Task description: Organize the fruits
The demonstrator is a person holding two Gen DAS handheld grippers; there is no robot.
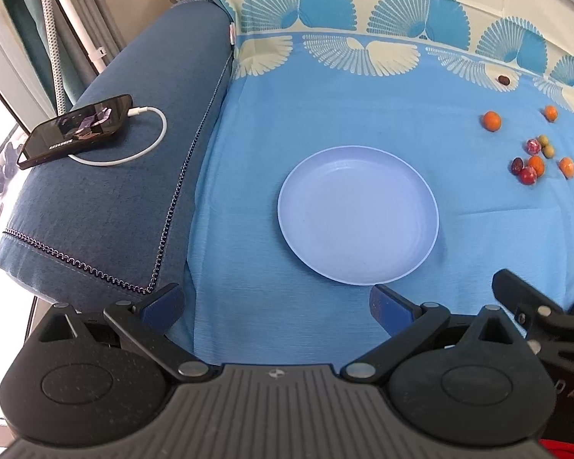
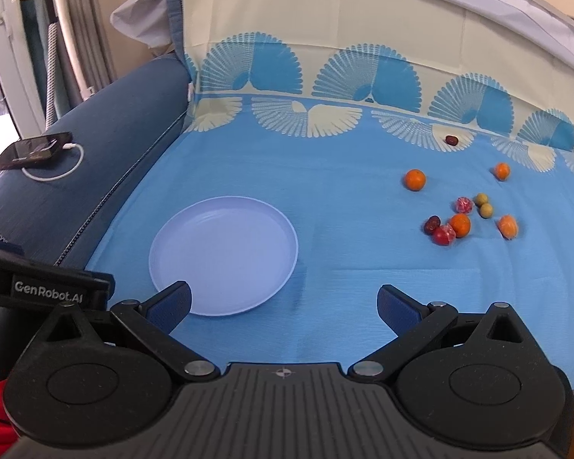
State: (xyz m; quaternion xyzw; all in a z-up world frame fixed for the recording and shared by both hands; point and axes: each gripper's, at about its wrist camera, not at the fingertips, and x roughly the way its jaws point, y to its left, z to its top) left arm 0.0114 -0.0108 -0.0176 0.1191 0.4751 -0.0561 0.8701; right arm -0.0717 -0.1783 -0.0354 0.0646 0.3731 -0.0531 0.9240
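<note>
An empty pale blue plate [image 1: 357, 214] lies on the blue cloth; it also shows in the right wrist view [image 2: 224, 254]. Small fruits lie scattered to its right: an orange one [image 2: 415, 179], another orange one [image 2: 501, 171], a cluster of orange, red and green ones [image 2: 459, 225], and a dark one [image 2: 451, 140] farther back. The cluster also shows in the left wrist view [image 1: 535, 160]. My left gripper [image 1: 277, 304] is open and empty, just short of the plate. My right gripper [image 2: 285, 304] is open and empty, right of the plate's near edge.
A phone [image 1: 76, 130] with a white charging cable [image 1: 149, 141] lies on the dark blue sofa armrest [image 1: 107, 206] at left. The patterned cloth rises up the backrest [image 2: 325, 57] behind. The other gripper's body [image 2: 46, 287] shows at the left edge.
</note>
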